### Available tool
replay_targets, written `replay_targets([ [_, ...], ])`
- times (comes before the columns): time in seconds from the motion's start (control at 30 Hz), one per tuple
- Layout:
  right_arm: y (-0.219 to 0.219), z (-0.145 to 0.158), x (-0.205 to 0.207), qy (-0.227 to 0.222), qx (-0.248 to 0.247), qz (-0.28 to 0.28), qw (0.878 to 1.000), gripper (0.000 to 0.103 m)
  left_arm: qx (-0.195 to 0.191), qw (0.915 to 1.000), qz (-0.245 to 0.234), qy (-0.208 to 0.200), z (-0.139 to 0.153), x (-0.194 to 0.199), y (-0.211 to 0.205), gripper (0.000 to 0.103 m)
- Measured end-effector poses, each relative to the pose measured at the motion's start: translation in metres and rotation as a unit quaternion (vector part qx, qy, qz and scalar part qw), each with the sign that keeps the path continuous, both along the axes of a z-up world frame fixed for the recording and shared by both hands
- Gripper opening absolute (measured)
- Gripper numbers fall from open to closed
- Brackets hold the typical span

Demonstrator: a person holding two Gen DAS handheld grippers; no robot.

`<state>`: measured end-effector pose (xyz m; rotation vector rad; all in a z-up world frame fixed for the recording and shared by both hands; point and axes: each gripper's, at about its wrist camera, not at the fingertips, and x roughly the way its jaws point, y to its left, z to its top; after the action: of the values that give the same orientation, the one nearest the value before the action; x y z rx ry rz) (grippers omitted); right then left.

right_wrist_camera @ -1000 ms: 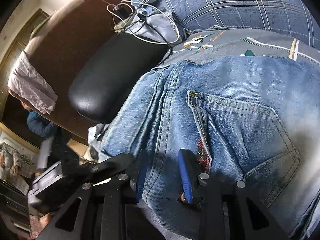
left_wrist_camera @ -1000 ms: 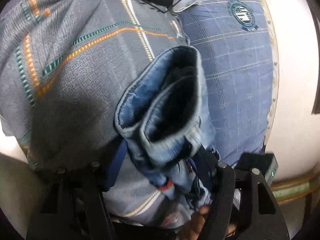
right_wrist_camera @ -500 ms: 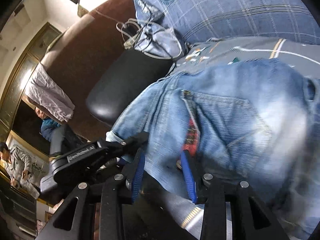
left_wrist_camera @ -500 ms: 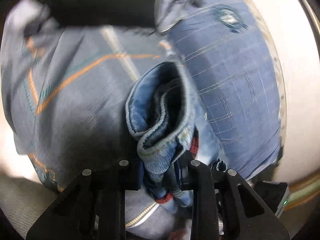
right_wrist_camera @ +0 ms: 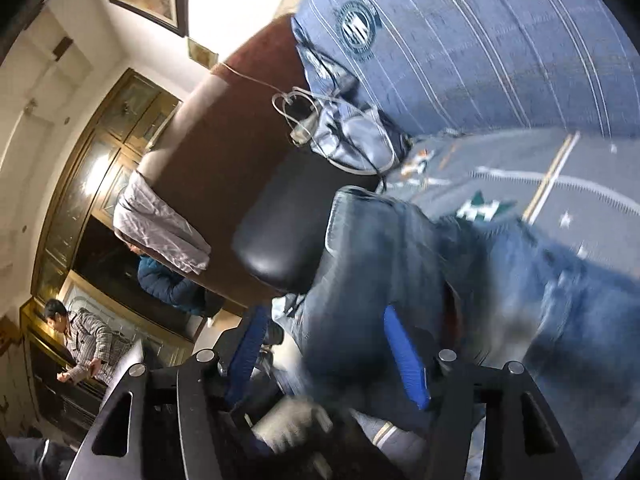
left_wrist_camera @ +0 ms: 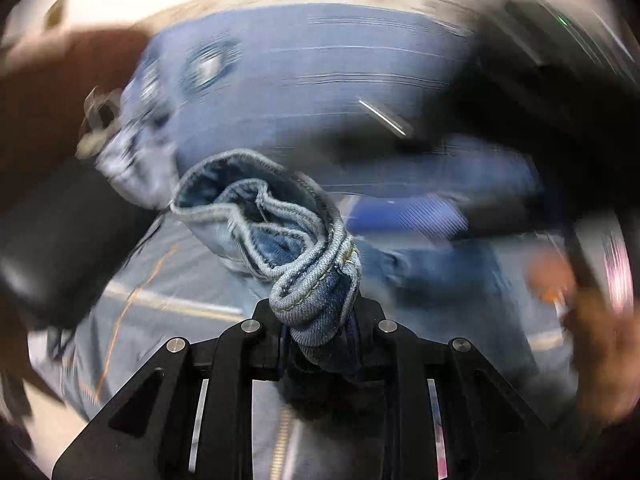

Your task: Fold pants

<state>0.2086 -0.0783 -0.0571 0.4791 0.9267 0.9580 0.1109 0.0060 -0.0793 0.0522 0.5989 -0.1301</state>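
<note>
Clamped tight, the left gripper [left_wrist_camera: 320, 344] pinches a bunched hem of the faded blue denim pants [left_wrist_camera: 288, 240], which rise out of its black jaws as a crumpled roll. Blue-padded fingers [right_wrist_camera: 404, 356] of the right gripper [right_wrist_camera: 328, 344] are spreading, with the dark waist end of the pants lying between them but not pressed. Most of the denim lies across the grey patterned bedsheet [right_wrist_camera: 560, 168], near the blue checked pillow [right_wrist_camera: 480, 48] at the bed's head. Beside it sits a black leather cushion [right_wrist_camera: 288, 220].
</note>
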Motion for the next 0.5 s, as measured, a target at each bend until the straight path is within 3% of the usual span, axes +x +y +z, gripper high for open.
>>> replay_targets([
  [0.07, -0.007, 0.005, 0.002, -0.001, -0.004, -0.004, 1.0, 0.064, 0.018, 0.9995, -0.025, -0.008, -0.005, -0.006, -0.015, 0.022],
  [0.2, -0.009, 0.002, 0.006, -0.011, -0.071, -0.025, 0.997, 0.065, 0.002, 0.9985, -0.055, 0.0, -0.011, -0.005, -0.019, 0.022],
  [0.33, -0.009, -0.015, 0.013, 0.003, -0.111, -0.046, 0.993, 0.065, 0.015, 0.9969, -0.077, -0.006, -0.018, -0.007, -0.023, 0.022],
  [0.4, -0.009, -0.019, 0.015, -0.006, -0.149, -0.069, 0.986, 0.049, 0.019, 0.9956, -0.091, -0.009, -0.02, -0.01, -0.027, 0.022],
  [0.43, -0.012, -0.021, 0.016, -0.004, -0.166, -0.086, 0.982, 0.033, 0.018, 0.9953, -0.094, -0.01, -0.019, -0.011, -0.028, 0.022],
  [0.5, -0.024, -0.02, 0.01, 0.004, -0.152, -0.095, 0.984, 0.025, 0.006, 0.9945, -0.104, -0.01, -0.015, -0.016, -0.028, 0.022],
])
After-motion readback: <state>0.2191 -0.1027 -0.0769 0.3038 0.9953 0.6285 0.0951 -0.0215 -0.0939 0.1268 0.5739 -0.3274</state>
